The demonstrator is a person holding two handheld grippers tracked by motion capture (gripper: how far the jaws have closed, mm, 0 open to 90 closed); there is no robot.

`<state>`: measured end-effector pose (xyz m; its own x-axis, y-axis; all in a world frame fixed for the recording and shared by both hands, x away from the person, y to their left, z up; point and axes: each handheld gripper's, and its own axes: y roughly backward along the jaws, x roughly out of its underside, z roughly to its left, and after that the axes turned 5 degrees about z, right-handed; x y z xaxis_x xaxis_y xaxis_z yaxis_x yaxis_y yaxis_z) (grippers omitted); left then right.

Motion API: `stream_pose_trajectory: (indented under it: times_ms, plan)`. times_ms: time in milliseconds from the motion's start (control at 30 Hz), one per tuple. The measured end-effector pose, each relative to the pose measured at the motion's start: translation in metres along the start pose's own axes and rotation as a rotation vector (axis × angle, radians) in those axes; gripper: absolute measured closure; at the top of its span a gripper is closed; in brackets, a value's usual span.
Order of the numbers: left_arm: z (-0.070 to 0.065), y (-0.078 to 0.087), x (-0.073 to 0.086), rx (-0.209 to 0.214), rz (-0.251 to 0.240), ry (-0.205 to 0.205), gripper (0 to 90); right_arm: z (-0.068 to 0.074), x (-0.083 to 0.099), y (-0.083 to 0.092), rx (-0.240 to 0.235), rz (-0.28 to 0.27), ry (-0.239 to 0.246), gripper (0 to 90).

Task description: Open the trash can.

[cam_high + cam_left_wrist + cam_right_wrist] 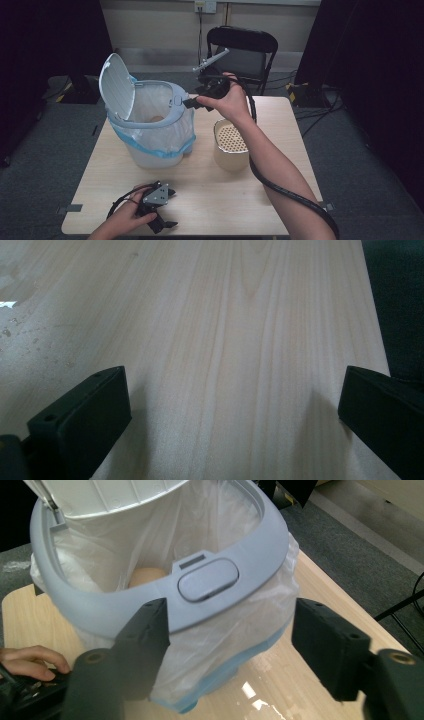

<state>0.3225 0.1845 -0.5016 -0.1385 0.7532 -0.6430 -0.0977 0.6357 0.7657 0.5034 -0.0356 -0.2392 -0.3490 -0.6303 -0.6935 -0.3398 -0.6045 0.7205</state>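
A pale blue-grey bin [150,125] with a white bag liner stands on the left of the table, its lid [116,85] tipped up. A pale orange round thing [147,575] lies inside it. My right gripper [192,102] hangs just off the bin's right rim; in the right gripper view its jaws [232,630] stand open, empty, facing the rim's push button [207,580]. At the table's near edge my left gripper [172,207] rests low, and in the left gripper view [235,405] it is open wide over bare wood.
A beige cup with a perforated insert [231,145] stands right of the bin, under my right forearm. A black folding chair [242,50] sits behind the wooden table [210,200]. A thick black cable [290,195] trails along the right arm.
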Motion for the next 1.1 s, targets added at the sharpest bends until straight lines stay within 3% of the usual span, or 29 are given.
stream_pose_trajectory:
  times_ms: [200,400,1100]
  plan:
    - [0.0,0.0,0.0,0.0,0.0,0.001,0.0,0.002,0.018,0.007,0.006,0.013,-0.003,21.4]
    - [0.0,0.0,0.0,-0.005,-0.003,-0.007,0.0,0.004,0.034,0.013,0.001,-0.011,-0.013,14.9]
    - [0.0,0.0,0.0,-0.006,-0.002,-0.007,0.0,0.006,0.078,0.018,-0.012,-0.004,-0.02,15.1]
